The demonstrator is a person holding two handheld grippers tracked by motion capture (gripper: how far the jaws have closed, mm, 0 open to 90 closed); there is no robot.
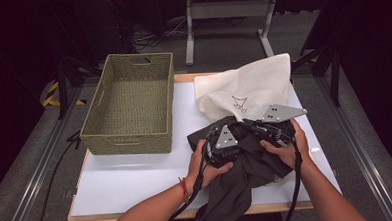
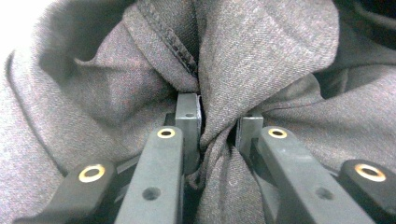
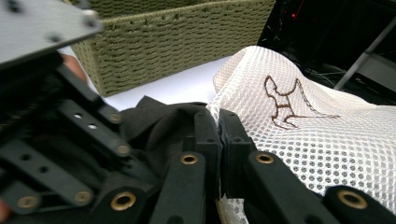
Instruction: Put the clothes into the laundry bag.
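Both hands are working low on the right half of the white bench (image 1: 137, 178), over a dark grey garment (image 1: 247, 173) that is lying crumpled near the front edge, with its long axis running roughly from mid-bench toward the front edge, where its lower end is hanging over and being cut off by the frame. The left gripper (image 2: 218, 128) is sitting on the garment's left side, its jaws clamping a bunched fold of the grey fabric, which is rising between them past a stitched seam (image 2: 175, 46); the fabric is crowding that view, so the garment's overall form is hard to make out. The right gripper (image 3: 219, 128) is resting at the garment's rear right part, its jaws standing pressed together; whether any cloth is caught between them cannot be told, as the tips are meeting right at the border of the dark fabric and a cream mesh bag (image 3: 299, 121). That bag, bearing a brown embroidered figure (image 1: 239, 104), is lying at the rear right corner, touching the garment. A green woven basket (image 1: 92, 126) is occupying the rear left part.
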